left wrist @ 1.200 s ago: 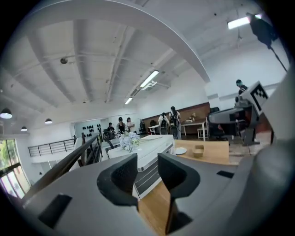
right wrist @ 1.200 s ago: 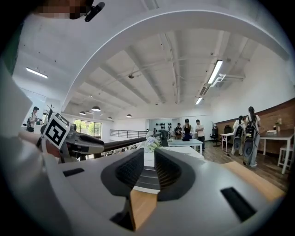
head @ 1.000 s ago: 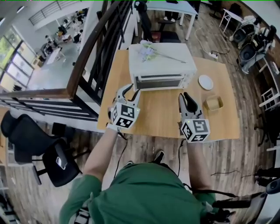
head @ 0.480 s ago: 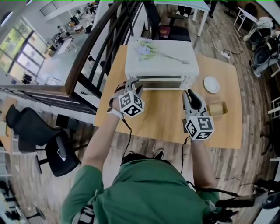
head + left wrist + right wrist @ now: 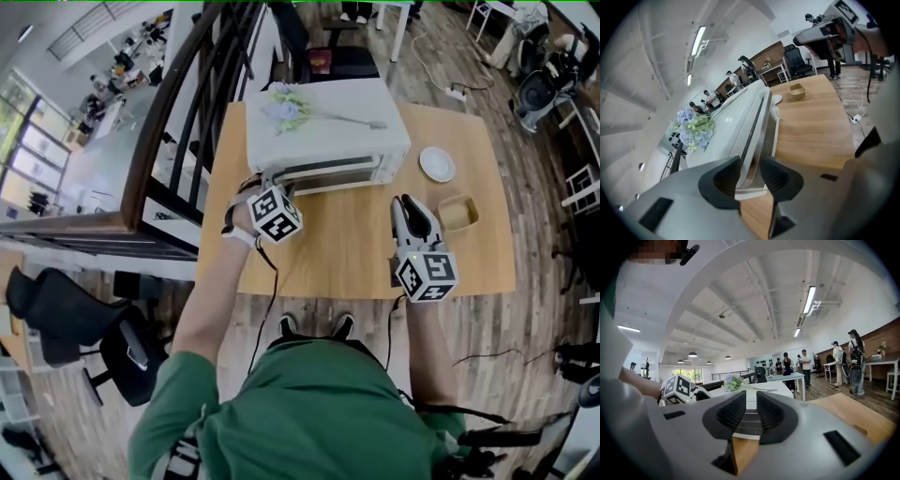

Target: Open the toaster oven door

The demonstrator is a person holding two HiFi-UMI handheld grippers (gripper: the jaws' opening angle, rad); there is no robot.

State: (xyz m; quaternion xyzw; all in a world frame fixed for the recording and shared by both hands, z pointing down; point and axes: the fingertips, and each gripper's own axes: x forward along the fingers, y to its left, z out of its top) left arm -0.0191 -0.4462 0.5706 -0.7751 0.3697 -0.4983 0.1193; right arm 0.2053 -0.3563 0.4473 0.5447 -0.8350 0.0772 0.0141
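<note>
A white toaster oven (image 5: 323, 127) stands at the back of the wooden table (image 5: 347, 253), door closed, with artificial flowers (image 5: 281, 108) lying on top. My left gripper (image 5: 264, 180) is at the left end of the oven's front. In the left gripper view its jaws (image 5: 749, 176) close round the silver door handle (image 5: 757, 136), which fills the gap between the pads. My right gripper (image 5: 405, 202) hovers over the table in front of the oven's right end. Its jaws (image 5: 751, 413) stand slightly apart with nothing between them.
A small white plate (image 5: 436, 164) and a wooden bowl (image 5: 457, 213) sit on the table right of the oven. A dark stair railing (image 5: 178, 103) runs along the table's left side. A black office chair (image 5: 66, 309) stands at lower left.
My left gripper has moved forward from over the table to the oven's front and narrowed its jaws round the handle's left end. The right gripper has barely moved.
</note>
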